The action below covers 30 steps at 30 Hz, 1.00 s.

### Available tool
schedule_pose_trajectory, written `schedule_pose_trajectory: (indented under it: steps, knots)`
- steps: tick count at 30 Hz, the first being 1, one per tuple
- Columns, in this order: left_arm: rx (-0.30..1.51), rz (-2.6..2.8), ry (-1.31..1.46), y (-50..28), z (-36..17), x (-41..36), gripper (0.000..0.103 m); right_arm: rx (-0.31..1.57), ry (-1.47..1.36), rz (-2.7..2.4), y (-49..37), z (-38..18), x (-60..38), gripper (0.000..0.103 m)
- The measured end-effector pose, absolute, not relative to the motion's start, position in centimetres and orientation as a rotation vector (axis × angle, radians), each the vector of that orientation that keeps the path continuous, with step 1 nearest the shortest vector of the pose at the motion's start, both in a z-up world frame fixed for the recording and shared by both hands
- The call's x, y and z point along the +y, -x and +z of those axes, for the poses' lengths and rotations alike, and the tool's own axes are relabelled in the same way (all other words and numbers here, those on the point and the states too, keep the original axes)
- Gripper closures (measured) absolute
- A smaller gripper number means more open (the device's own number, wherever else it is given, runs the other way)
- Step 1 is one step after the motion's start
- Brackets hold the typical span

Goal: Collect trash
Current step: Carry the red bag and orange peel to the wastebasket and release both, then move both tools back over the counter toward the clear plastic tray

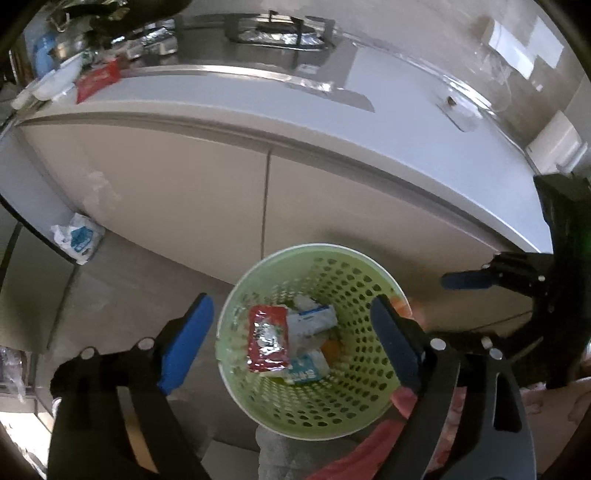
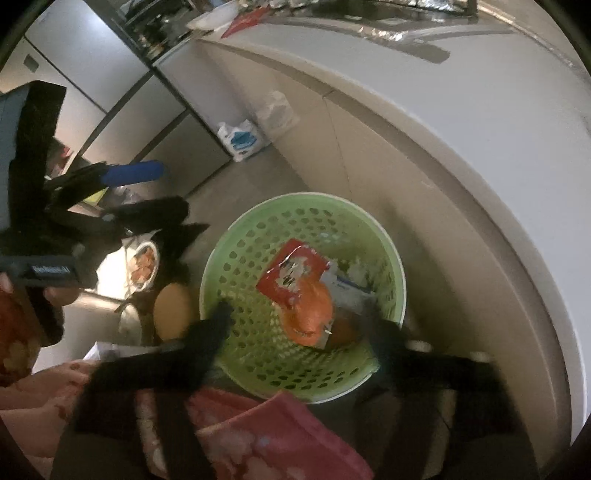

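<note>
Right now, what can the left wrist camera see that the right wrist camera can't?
Only the left wrist view shows the stove burner on the countertop and a clear plastic container farther right. Only the right wrist view shows an orange wrapper in the basket and a bowl of food on the floor. Both show the green basket below the open left gripper and open right gripper, the red packet inside it, and the white and blue bag by the cabinet.
</note>
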State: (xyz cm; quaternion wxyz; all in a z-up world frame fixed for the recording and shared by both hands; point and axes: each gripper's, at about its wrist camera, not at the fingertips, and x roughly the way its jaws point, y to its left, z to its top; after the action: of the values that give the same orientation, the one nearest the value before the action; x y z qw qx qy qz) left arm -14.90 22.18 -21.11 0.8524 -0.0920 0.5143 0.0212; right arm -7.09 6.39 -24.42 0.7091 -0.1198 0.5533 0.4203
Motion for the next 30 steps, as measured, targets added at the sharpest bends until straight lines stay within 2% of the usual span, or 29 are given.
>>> schedule_pose_trajectory:
  steps: [9, 13, 15, 22, 30]
  knots:
    - [1.073, 0.019, 0.168, 14.1, -19.8, 21.0, 0.02, 1.268, 0.188, 0.872, 5.8, -23.6, 4.6, 0.012]
    - [1.044, -0.024, 0.121, 13.2, -18.4, 19.0, 0.013, 1.223, 0.122, 0.801, 3.9, -21.8, 1.9, 0.011]
    - [1.035, -0.054, 0.098, 12.5, -17.7, 18.0, 0.013, 1.192, 0.1, 0.758, 2.8, -20.9, 0.3, 0.01]
    - [0.997, -0.135, 0.019, 7.5, -15.4, 13.5, 0.008, 1.072, 0.065, 0.564, -4.1, -17.9, -6.6, 0.009]
    - [0.97, -0.212, -0.065, 0.3, -14.5, 7.0, 0.008, 0.957, -0.005, 0.454, -13.4, -16.2, -11.7, 0.009]
